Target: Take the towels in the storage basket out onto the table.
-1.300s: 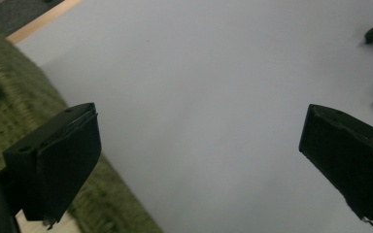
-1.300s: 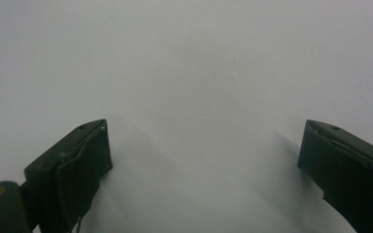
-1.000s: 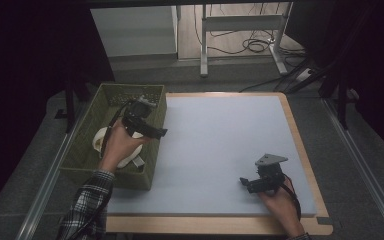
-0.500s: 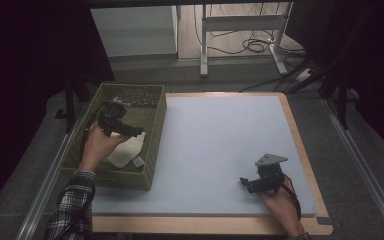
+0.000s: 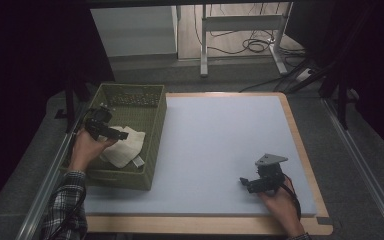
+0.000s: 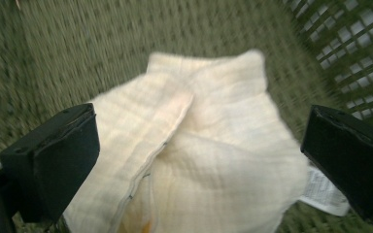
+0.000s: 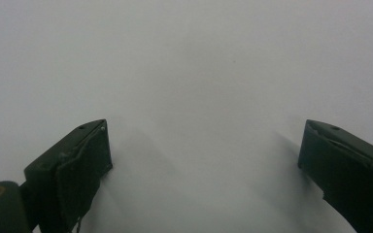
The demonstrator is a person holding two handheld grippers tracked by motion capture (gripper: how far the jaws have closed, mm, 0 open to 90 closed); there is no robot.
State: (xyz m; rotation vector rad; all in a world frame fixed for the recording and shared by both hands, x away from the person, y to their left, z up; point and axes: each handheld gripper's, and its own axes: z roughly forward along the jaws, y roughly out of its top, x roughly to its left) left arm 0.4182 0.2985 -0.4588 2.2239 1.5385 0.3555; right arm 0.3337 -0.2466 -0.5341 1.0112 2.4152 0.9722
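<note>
A cream folded cloth [image 5: 125, 146] lies inside the green woven basket [image 5: 156, 131] at the table's left. My left gripper [image 5: 121, 134] hovers over the basket's left side, pointing at the cloth. In the left gripper view the cloth [image 6: 199, 155] sits between the two spread jaws, with a white label [image 6: 323, 191] at its right edge; my left gripper [image 6: 199, 160] is open. My right gripper [image 5: 244, 182] rests low over the grey mat near the front right. In the right gripper view its jaws stand wide apart over bare mat [image 7: 199, 97], so my right gripper [image 7: 204, 165] is open with nothing between them.
The grey mat [image 5: 220, 140] covers most of the wooden-edged table. A dark object [image 5: 130, 96] lies along the basket's far end. Beyond the table are a white table frame [image 5: 240, 25] and cables [image 5: 252, 47] on the floor.
My left gripper has moved left and toward the front of the basket, uncovering the cloth, and now faces it. The right gripper has stayed put.
</note>
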